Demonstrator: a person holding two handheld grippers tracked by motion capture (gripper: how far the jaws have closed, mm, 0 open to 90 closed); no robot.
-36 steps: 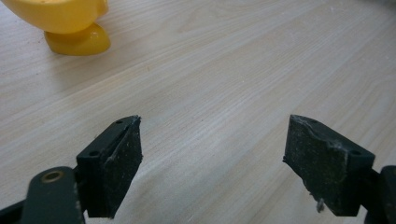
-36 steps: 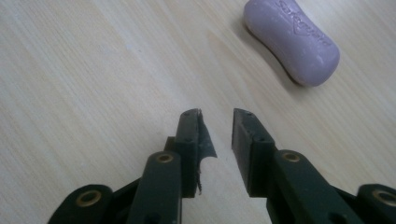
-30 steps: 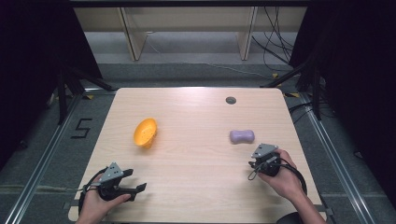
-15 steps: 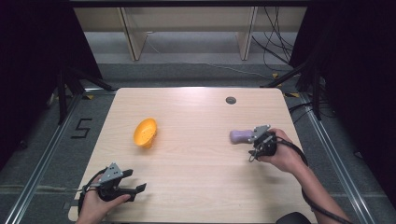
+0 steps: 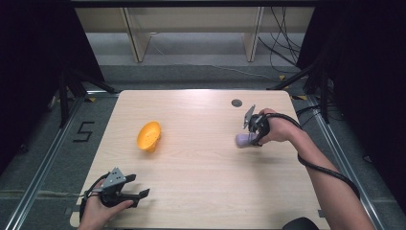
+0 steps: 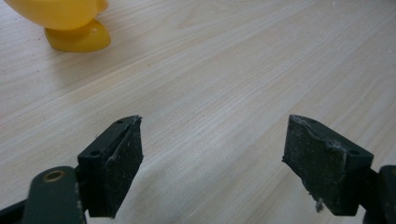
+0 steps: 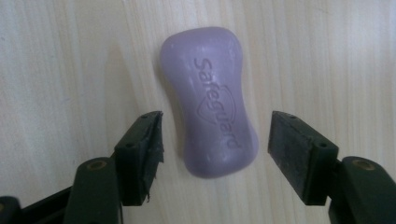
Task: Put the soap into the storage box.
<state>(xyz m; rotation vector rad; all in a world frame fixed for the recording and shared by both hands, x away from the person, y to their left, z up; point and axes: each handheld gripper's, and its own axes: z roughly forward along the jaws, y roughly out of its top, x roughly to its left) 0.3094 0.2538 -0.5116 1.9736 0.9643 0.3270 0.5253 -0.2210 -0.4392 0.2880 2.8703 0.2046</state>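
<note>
A purple bar of soap (image 7: 210, 105) marked "Safeguard" lies flat on the wooden table (image 5: 201, 182), at the right side in the high view (image 5: 242, 139). My right gripper (image 7: 215, 149) hangs over it, open, with one jaw on each side of the bar's near end and not touching it; from above the gripper (image 5: 253, 128) partly covers the soap. A yellow bowl (image 5: 149, 136) lies tipped on its side at the left middle, and its base (image 6: 77, 37) is at the top left of the left gripper view. My left gripper (image 5: 136, 195) rests open near the front left edge, nothing between its jaws (image 6: 212, 163).
A small dark round hole (image 5: 236, 102) sits in the table top near the far right. Cables (image 5: 330, 172) trail from the right gripper along the forearm. Wooden shelf legs (image 5: 136, 33) stand on the floor beyond the table.
My right gripper has moved from the near right part of the table forward to the soap and now straddles it from above. The left gripper has stayed put.
</note>
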